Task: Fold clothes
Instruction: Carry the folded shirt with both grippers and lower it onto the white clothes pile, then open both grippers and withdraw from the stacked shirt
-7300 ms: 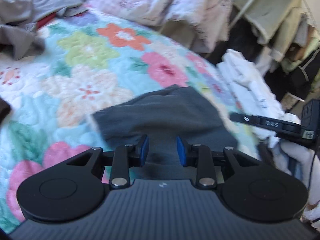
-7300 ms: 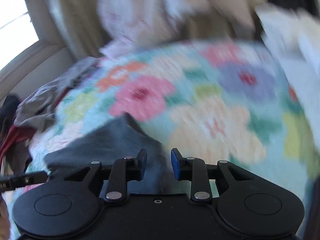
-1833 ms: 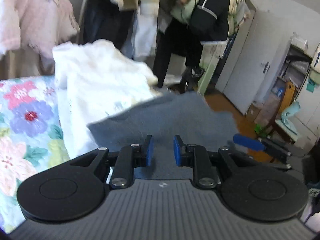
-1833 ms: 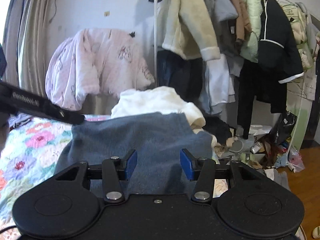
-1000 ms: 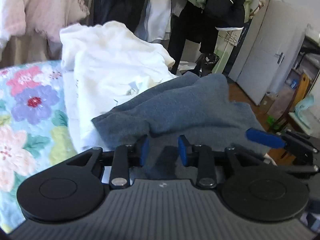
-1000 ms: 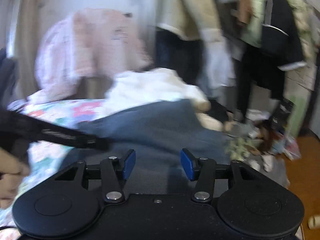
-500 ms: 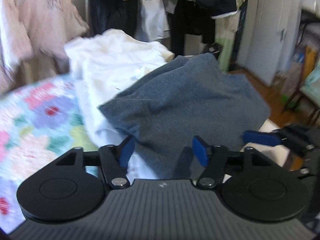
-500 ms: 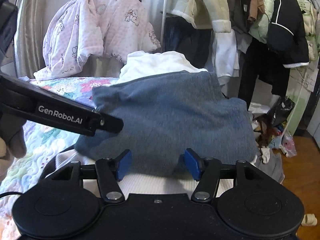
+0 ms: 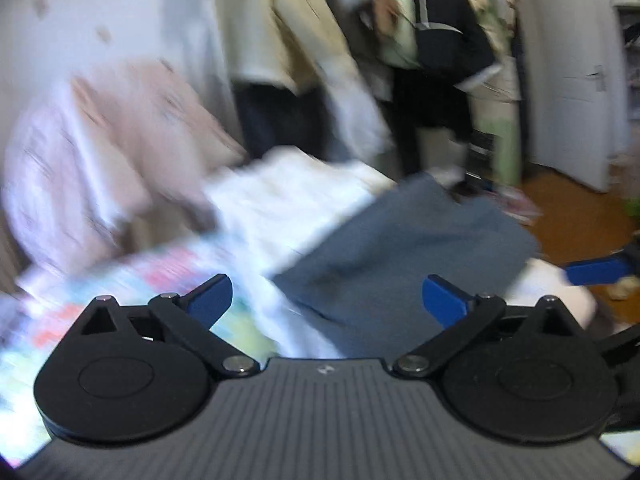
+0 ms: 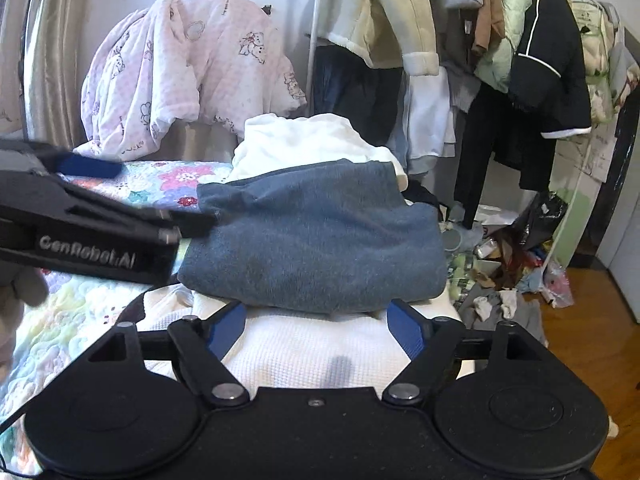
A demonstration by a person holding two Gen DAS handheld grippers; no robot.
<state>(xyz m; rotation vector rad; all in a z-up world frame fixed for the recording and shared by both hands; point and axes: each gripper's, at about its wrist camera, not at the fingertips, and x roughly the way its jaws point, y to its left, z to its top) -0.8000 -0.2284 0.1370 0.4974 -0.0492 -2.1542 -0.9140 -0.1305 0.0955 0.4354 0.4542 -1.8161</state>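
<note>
My left view smears badly with motion blur, sharp only on my own claw point(image 9: 324, 300). My right view is crisp, lit by soft daylight, with fisheye bending and dark corners at the edges.

We see the folded blue-grey garment point(image 10: 320, 240) lying as a soft, thick rectangle on top of the white clothes pile point(image 10: 304, 140) at the bed's edge, its rounded fold toward us, its top layer slightly rumpled.

garment point(image 10: 316, 240) – slate blue | quilt point(image 10: 176, 178) – pastel floral | towel point(image 10: 304, 356) – white waffle
</note>
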